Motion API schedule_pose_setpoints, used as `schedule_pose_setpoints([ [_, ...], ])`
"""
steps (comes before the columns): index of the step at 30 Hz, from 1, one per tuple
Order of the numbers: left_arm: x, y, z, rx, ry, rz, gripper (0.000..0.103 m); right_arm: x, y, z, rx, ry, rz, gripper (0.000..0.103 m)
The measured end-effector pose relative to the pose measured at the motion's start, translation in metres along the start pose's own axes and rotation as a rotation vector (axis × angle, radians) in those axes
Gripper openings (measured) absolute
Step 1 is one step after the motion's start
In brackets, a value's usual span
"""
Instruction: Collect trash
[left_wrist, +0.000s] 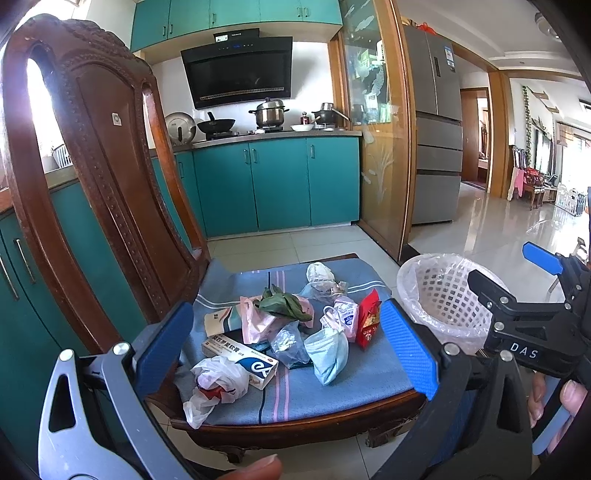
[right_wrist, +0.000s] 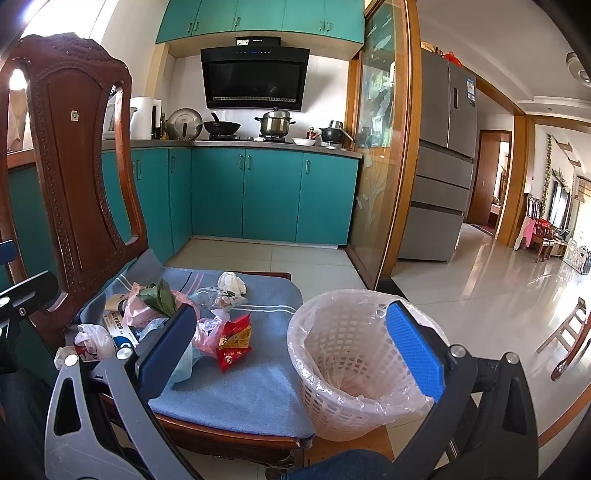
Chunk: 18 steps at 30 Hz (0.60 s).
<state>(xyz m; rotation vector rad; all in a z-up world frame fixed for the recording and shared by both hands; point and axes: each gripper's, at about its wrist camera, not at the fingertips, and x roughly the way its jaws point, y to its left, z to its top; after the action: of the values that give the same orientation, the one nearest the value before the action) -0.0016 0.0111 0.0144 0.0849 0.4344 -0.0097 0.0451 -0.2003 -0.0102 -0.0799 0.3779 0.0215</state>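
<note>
Several pieces of trash lie on the chair's blue cushion (left_wrist: 369, 373): a blue face mask (left_wrist: 327, 354), a red snack packet (left_wrist: 369, 321), a white ointment box (left_wrist: 240, 360), a white plastic bag (left_wrist: 218, 384), green leaves (left_wrist: 282, 306) and a crumpled tissue (left_wrist: 319, 273). A white mesh basket (left_wrist: 436, 295) lined with clear plastic stands right of the seat and looks empty (right_wrist: 332, 332). My left gripper (left_wrist: 286, 347) hovers open in front of the pile, holding nothing. Near the basket, my right gripper (right_wrist: 290, 350) is open and empty, with the red packet (right_wrist: 234, 343) to its left.
The carved wooden chair back (left_wrist: 92, 147) rises at the left. Teal kitchen cabinets (left_wrist: 277, 184) and a glass sliding door (left_wrist: 376, 147) stand behind, with a grey fridge (left_wrist: 436, 129) and shiny tiled floor (right_wrist: 480, 295) to the right. A person's thumb (left_wrist: 258, 467) and knee (right_wrist: 340, 463) show at the bottom edge.
</note>
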Motion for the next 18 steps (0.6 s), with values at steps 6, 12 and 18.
schedule_pose_setpoints([
  [6, 0.003, 0.0009, -0.0019, -0.004, 0.006, -0.001, 0.1, -0.0017, 0.0007, 0.0009, -0.008, 0.001, 0.002, 0.1],
  [12, 0.004, 0.0029, -0.0043, -0.006, 0.012, 0.005, 0.1, -0.0019, 0.0012, 0.0011, -0.004, 0.003, 0.005, 0.1],
  [18, 0.0052, 0.0038, -0.0058, -0.014, 0.018, 0.005, 0.1, -0.0042, 0.0034, 0.0002, -0.015, 0.002, 0.004, 0.1],
])
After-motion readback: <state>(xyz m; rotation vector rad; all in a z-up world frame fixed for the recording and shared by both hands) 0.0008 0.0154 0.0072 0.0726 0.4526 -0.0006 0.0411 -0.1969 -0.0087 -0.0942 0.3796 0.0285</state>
